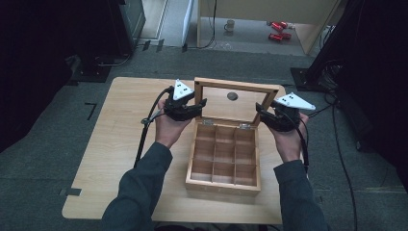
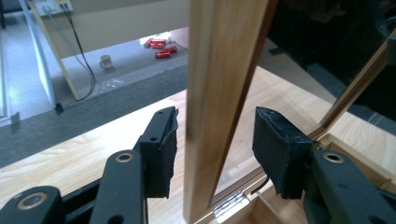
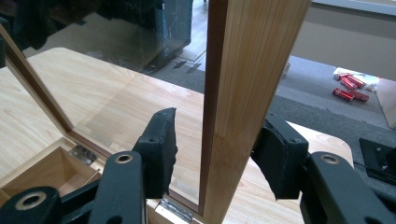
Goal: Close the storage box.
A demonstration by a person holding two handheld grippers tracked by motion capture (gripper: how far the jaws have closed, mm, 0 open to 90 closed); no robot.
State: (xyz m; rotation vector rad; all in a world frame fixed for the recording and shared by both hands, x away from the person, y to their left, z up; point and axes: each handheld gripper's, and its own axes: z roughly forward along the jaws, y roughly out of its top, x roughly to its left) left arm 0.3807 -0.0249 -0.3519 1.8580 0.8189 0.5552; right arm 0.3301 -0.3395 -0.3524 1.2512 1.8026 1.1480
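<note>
High view: a wooden compartment box is seen standing near the middle of a light wooden table, its interior divided into a grid of open cells. The glazed lid is raised upright on two metal hinges at the rear edge of the box. A small dark round knob is visible on the lid pane.

The left gripper is held at the left side rail of the lid, and the right gripper at the right side rail. Each is carried in a hand, with grey sleeves entering from the bottom.

Left gripper view: the lid's wooden side rail is seen standing between the two jaws, which are set apart. A gap is visible between the rail and each pad; no contact is shown. A hinge is seen at the base of the rail.

Right gripper view: the opposite side rail stands between the jaws, which are likewise apart. The left pad is clear of the wood; the right pad lies just beside the rail, and contact cannot be determined.

On the floor beyond the table, a mug and red cans are noted.
</note>
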